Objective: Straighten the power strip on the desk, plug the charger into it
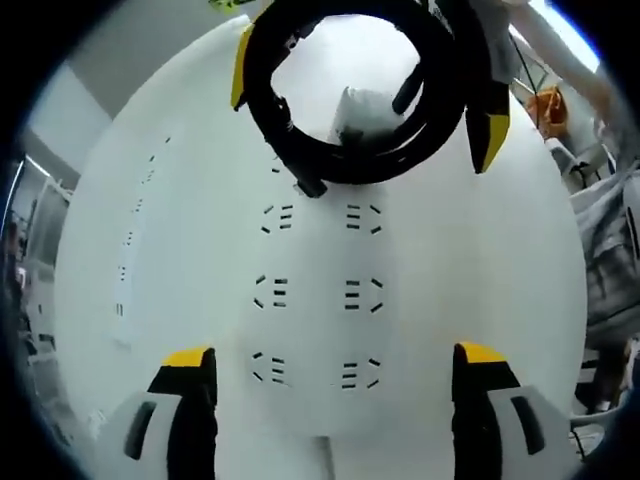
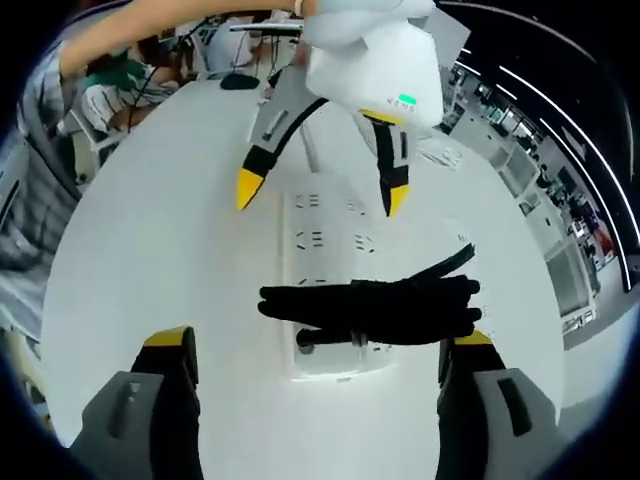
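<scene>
A white power strip (image 1: 318, 300) (image 2: 326, 262) lies flat on the white desk (image 1: 490, 260) (image 2: 150, 250), with two columns of sockets along it. A coiled black cable (image 1: 350, 90) (image 2: 372, 308) rests across one end of the strip. Inside the coil sits a small pale block (image 1: 355, 112); I cannot tell what it is. My left gripper (image 1: 334, 355) (image 2: 320, 193) is open over the strip's other end, one jaw on each side. My right gripper (image 2: 320, 340) (image 1: 365, 115) is open too, with its yellow-tipped jaws flanking the coil and not touching it.
A person's arm (image 2: 150, 30) reaches in over the far side of the desk. A small black object (image 2: 238, 80) lies near the desk's far edge. Seated people and chairs (image 2: 110, 90) are beyond it, with room clutter (image 1: 605, 230) to the right.
</scene>
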